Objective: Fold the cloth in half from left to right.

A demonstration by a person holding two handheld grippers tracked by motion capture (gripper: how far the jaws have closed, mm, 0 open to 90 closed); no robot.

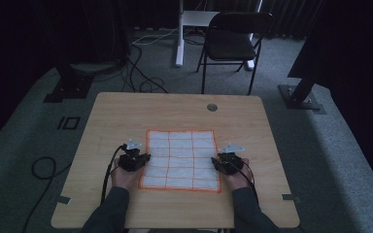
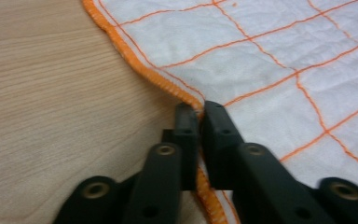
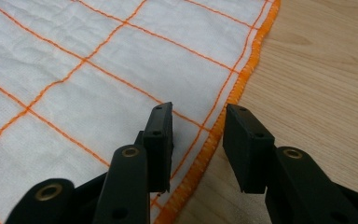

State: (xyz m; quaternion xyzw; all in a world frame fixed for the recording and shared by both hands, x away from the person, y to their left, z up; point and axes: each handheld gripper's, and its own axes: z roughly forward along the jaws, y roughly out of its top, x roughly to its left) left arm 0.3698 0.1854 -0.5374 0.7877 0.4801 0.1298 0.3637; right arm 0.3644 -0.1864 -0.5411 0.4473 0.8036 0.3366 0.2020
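White with orange lines, the cloth [image 1: 182, 159] lies flat in the middle of the worktop [image 1: 116, 116]. The left hand-held gripper [image 2: 198, 111] is at the cloth's left edge, pinching the orange hem. The right hand-held gripper [image 3: 198, 122] is at the cloth's right edge, spread wide over the hem and not gripping it yet. The cloth looks unfolded, so the lifting or folding is probably all left to do.

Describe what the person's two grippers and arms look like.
Both the left gripper and the right gripper are black, each with two flat rectangular jaws on linkage arms with brass-coloured rivets. A pale grey three-cornered plate sits atop each, and a black cable trails back from each along the forearm. The person wears dark grey long sleeves.
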